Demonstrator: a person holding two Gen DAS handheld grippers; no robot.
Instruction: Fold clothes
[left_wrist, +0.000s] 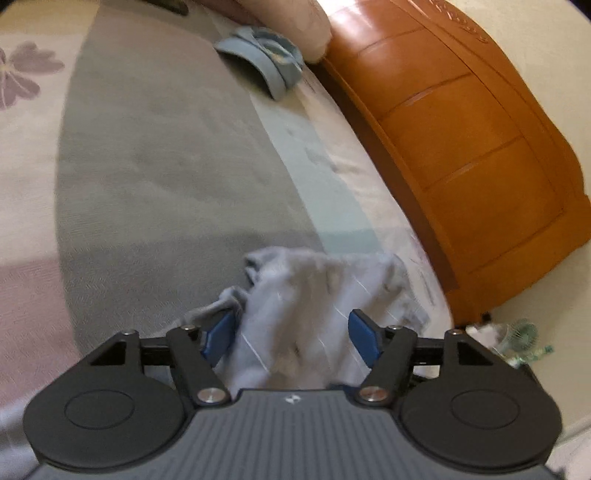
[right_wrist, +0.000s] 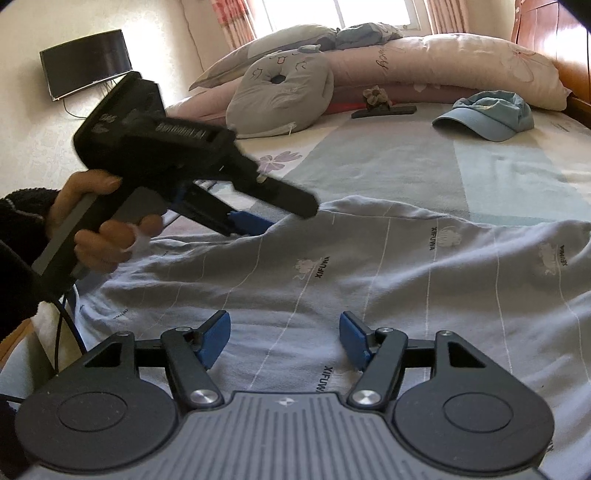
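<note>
Pale grey-blue cotton, striped with thin white lines and printed with small logos, spreads across the bed (right_wrist: 388, 162): a garment (right_wrist: 369, 280) lying crumpled over the sheet. At the left of the right wrist view, a hand (right_wrist: 92, 221) in a dark sleeve grips the left hand-held gripper (left_wrist: 291, 336), whose blue fingers (right_wrist: 251, 221) touch the garment's raised upper edge; its own camera shows the jaws spread wide with bunched cloth between them, not pinched. The right hand-held gripper (right_wrist: 284, 338) hovers just over the garment's near part, jaws wide apart, holding nothing. Further right, a light blue cap (right_wrist: 487, 114) lies well apart by the pillows (right_wrist: 443, 62).
</note>
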